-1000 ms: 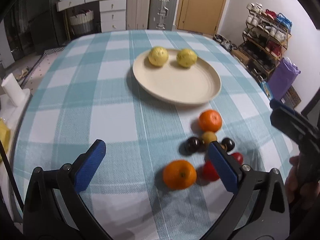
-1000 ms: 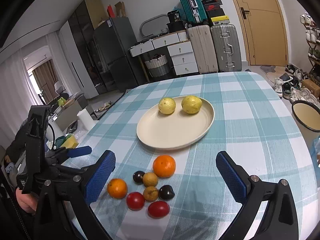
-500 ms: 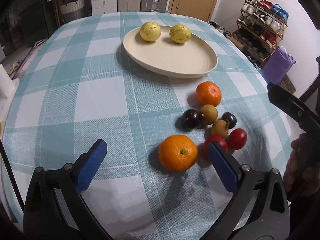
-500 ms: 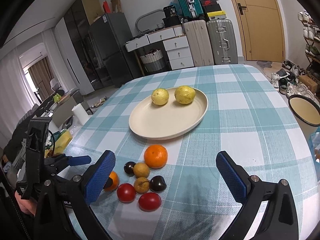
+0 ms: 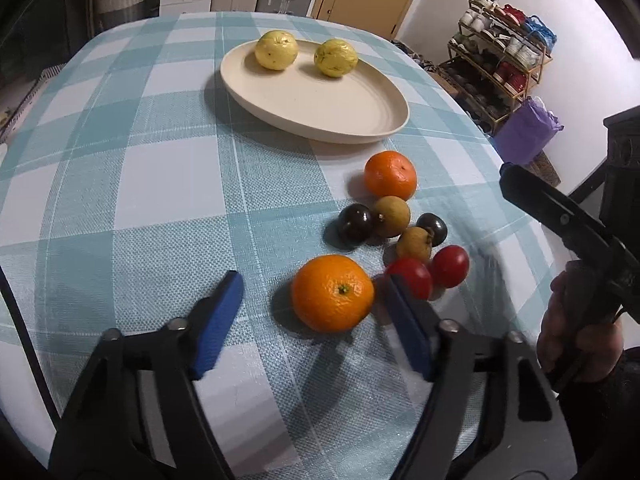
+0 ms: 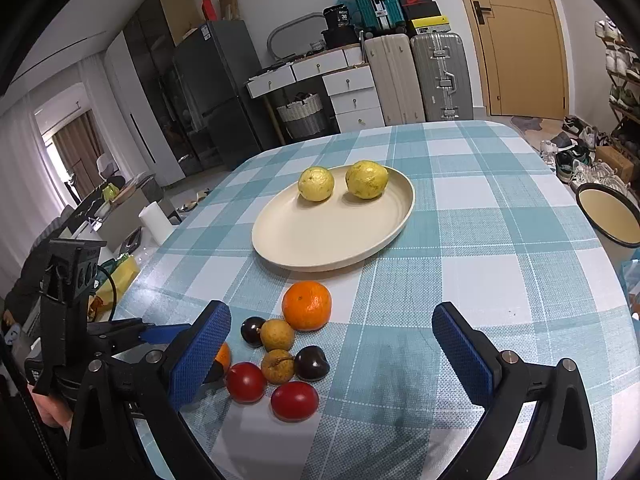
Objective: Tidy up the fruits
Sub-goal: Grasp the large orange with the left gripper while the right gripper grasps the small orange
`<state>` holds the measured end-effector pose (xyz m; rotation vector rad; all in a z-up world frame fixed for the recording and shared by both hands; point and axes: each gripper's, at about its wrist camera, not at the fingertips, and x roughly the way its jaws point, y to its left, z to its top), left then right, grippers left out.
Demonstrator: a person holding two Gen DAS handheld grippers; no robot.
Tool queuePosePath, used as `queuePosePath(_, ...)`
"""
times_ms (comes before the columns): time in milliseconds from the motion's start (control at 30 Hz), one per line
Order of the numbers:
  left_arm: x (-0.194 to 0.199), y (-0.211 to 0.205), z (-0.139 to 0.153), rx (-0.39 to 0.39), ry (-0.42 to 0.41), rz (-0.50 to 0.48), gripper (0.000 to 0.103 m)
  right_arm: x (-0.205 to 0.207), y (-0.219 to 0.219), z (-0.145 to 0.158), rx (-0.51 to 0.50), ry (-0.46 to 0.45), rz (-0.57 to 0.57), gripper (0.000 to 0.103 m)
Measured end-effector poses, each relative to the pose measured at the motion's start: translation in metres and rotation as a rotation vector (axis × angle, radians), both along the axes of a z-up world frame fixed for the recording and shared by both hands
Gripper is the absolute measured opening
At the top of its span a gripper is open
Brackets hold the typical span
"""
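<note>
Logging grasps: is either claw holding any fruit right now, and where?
Nothing held. Left claw open around the near orange; right claw open.

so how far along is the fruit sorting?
Early. Done: two yellow fruits sit on the plate. In hand: nothing; the open left claw brackets the near orange, not gripping. Left: both oranges and six small fruits on the cloth. Right claw open.

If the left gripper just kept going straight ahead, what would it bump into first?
Most likely the near orange. It lies just ahead of the open left gripper, roughly between the blue pads, right of centre. The right pad might graze a red fruit beside it; depth is hard to judge.
</note>
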<state>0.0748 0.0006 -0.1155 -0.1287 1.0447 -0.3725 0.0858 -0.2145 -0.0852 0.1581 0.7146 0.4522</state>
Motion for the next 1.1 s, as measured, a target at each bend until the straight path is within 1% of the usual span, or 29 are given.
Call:
queuePosePath(33,0.001,0.000,-0.001,-0.010,0.005,-0.008,0.055,0.000,0.000,-0.001,0.000,0.002,0.000,0.103)
queuePosePath(67,0.002,0.002,-0.001,-0.024,0.007,-0.015,0.054,0.001,0.001,-0.001,-0.001,0.005,-0.001,0.103)
queuePosePath(100,0.002,0.003,-0.001,-0.036,0.008,-0.018,0.051,0.001,0.001,-0.002,-0.002,0.007,-0.001,0.103)
queuePosePath(133,0.002,0.003,-0.002,-0.057,0.015,-0.031,0.044,0.002,0.002,-0.002,-0.002,0.009,-0.001,0.103)
queuePosePath(200,0.001,0.004,-0.002,-0.087,0.019,-0.045,0.038,0.002,0.003,-0.003,-0.004,0.012,-0.004,0.103)
queuePosePath(333,-0.001,0.004,-0.001,-0.078,0.012,-0.046,0.037,0.004,0.003,-0.005,0.012,0.019,-0.019,0.103)
queuePosePath(467,-0.001,0.009,-0.001,-0.085,0.021,-0.044,0.036,0.009,0.005,-0.007,0.003,0.029,-0.019,0.103)
queuePosePath(633,-0.003,0.014,0.005,-0.120,0.002,-0.052,0.036,0.014,0.009,-0.013,-0.007,0.057,-0.004,0.103)
queuePosePath(767,-0.003,0.015,0.007,-0.132,-0.007,-0.060,0.036,0.017,0.010,-0.014,-0.015,0.063,-0.010,0.103)
queuePosePath(933,-0.002,0.020,0.009,-0.141,-0.009,-0.067,0.036,0.024,0.013,-0.018,0.015,0.094,-0.003,0.103)
queuePosePath(1100,0.001,0.026,0.007,-0.154,0.000,-0.054,0.036,0.028,0.022,-0.023,0.004,0.113,0.013,0.103)
